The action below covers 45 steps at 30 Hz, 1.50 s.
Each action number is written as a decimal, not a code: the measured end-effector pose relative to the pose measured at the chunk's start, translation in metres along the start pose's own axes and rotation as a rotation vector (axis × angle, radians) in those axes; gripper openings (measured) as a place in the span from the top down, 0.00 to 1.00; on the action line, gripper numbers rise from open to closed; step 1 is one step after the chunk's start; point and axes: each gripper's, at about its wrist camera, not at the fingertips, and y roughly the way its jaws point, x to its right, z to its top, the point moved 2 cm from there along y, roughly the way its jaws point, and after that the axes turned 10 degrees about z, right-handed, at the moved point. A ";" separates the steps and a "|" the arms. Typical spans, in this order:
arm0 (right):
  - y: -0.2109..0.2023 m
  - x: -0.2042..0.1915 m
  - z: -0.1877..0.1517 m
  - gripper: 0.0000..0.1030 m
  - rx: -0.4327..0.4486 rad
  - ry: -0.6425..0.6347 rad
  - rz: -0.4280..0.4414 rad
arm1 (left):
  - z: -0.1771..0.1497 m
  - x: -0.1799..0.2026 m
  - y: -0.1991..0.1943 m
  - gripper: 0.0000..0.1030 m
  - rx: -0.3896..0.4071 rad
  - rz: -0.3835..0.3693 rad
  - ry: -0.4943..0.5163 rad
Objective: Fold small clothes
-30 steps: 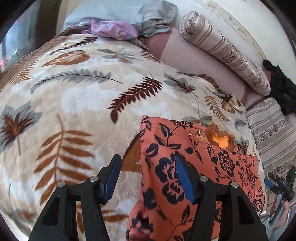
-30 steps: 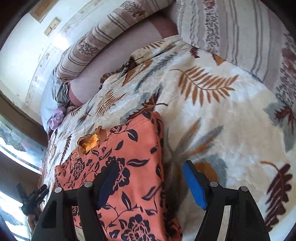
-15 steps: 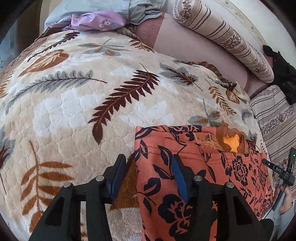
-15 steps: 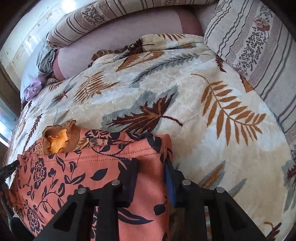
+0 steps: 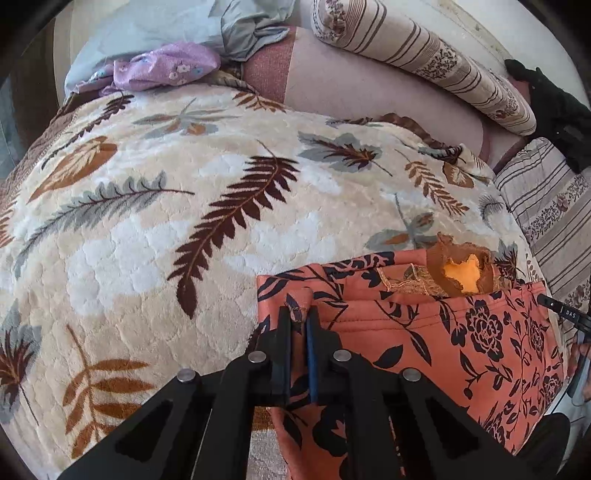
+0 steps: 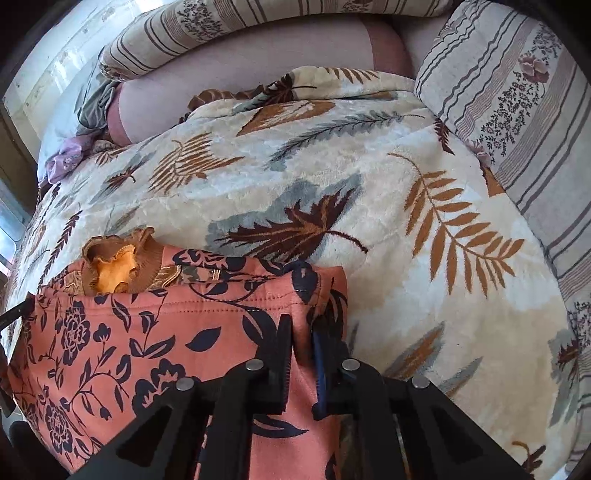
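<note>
An orange garment with a dark flower print (image 5: 436,332) (image 6: 155,332) lies spread on a leaf-patterned blanket (image 5: 184,206) (image 6: 332,177). A ruffled yellow-and-brown piece (image 5: 461,273) (image 6: 114,269) sits at its far hem. My left gripper (image 5: 298,314) is shut on a pinched fold at the garment's far left corner. My right gripper (image 6: 301,325) is shut on a raised fold at the far right corner. In the left wrist view, the right gripper's tip (image 5: 561,314) shows at the garment's right edge.
Striped pillows (image 5: 424,55) (image 6: 517,110) line the back and right side of the bed. A purple flowered cloth (image 5: 166,66) (image 6: 66,162) and grey-blue fabric (image 5: 207,26) lie at the far left. A black item (image 5: 554,107) sits at the far right.
Both grippers slid to the garment's far corners and went from wide open to shut, each pinching up a fold of the orange fabric.
</note>
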 end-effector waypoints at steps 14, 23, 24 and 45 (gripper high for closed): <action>-0.037 0.011 0.003 0.90 0.089 0.016 0.076 | 0.013 0.018 -0.046 0.94 0.168 0.022 0.111; -0.005 0.022 0.014 0.18 0.078 0.099 0.093 | 0.010 0.016 -0.042 0.93 0.157 0.027 0.098; 0.003 0.022 0.013 0.26 0.048 0.100 0.085 | 0.010 0.016 -0.042 0.93 0.158 0.027 0.098; 0.033 0.050 0.028 0.87 0.024 0.156 0.005 | 0.029 0.028 0.069 0.91 -0.022 0.155 0.202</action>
